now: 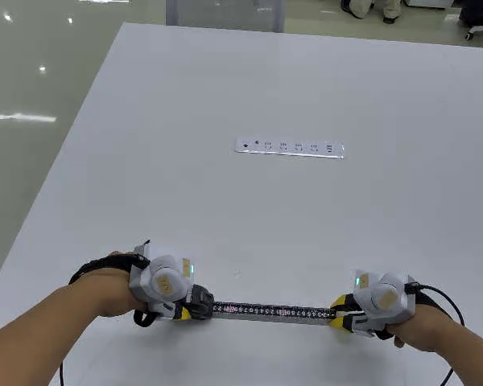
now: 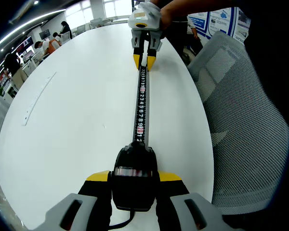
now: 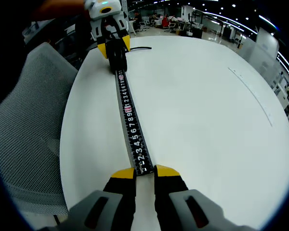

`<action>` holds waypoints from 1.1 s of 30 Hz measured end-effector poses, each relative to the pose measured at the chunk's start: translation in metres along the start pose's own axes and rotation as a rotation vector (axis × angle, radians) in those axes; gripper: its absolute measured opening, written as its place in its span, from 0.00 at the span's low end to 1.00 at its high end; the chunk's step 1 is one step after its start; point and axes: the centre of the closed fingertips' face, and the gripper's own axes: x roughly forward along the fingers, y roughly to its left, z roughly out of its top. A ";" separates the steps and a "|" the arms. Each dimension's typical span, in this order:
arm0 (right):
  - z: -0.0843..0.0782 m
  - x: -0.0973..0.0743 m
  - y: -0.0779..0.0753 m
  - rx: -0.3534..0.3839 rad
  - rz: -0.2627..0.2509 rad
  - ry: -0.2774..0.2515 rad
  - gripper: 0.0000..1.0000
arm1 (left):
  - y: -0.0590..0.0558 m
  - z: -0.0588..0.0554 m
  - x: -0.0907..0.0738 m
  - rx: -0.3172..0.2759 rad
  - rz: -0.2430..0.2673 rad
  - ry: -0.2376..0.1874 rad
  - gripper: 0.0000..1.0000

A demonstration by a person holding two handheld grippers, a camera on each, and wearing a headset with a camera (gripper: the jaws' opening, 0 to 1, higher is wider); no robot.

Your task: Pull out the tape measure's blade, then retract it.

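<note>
The black tape measure case [image 1: 201, 306] [image 2: 135, 163] lies near the table's front edge, and my left gripper [image 1: 191, 305] [image 2: 135, 177] is shut on it with its yellow-tipped jaws on both sides. Its blade [image 1: 274, 310] [image 2: 141, 106] [image 3: 130, 122] is drawn out flat along the table, numbers facing up. My right gripper [image 1: 340, 314] [image 3: 144, 172] is shut on the blade's tip. From the right gripper view the left gripper [image 3: 113, 48] and the case [image 3: 116, 58] sit at the blade's far end. From the left gripper view the right gripper [image 2: 144, 61] pinches the opposite end.
A long white power strip [image 1: 290, 148] [image 2: 38, 96] [image 3: 250, 91] lies further back on the white table [image 1: 225, 209]. A grey mesh chair [image 2: 241, 120] [image 3: 29, 134] stands at the table's near edge. People sit at desks in the background.
</note>
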 end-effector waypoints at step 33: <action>-0.007 -0.004 -0.002 0.002 0.009 0.027 0.13 | -0.001 0.001 0.000 -0.003 0.004 -0.002 0.32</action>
